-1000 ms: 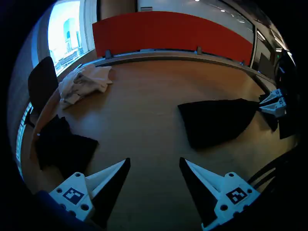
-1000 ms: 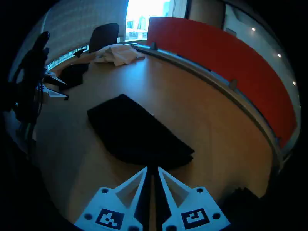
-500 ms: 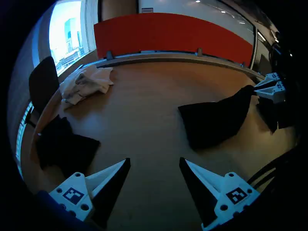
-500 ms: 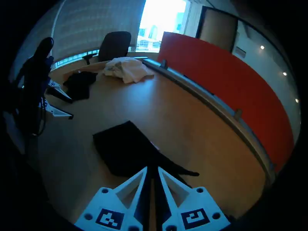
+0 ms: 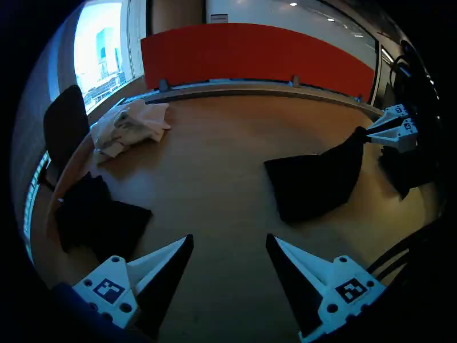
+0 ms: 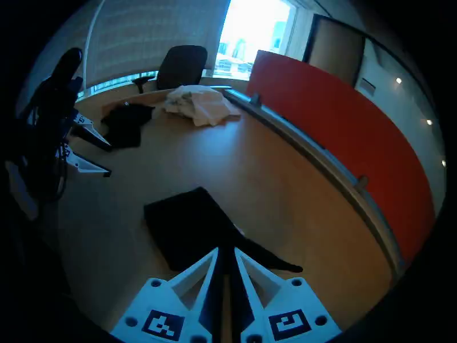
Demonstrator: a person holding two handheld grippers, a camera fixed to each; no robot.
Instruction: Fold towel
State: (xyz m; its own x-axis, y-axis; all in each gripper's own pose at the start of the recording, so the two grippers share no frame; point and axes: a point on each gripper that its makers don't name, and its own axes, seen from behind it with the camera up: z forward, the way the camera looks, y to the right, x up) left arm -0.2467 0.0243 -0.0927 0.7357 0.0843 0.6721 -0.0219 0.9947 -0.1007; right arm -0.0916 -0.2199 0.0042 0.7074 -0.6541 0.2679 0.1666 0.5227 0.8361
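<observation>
Wooden worktop (image 5: 217, 148) is carrying black towel (image 5: 311, 183), centre-right. R tool (image 6: 227, 251) is pinching one raised corner, jaws closed; L tool (image 5: 228, 237) is hanging wide open, empty. Prob. soft, light, floppy: grab corners.

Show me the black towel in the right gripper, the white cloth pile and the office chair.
black towel (image 5: 303, 188), left gripper view, flat middle.
white cloth pile (image 5: 128, 124), left gripper view, middle.
office chair (image 6: 183, 64), right gripper view, backrest.

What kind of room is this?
Probably an office: a long wooden desk backed by a red partition, a chair on a swivel base, and a big window.
</observation>
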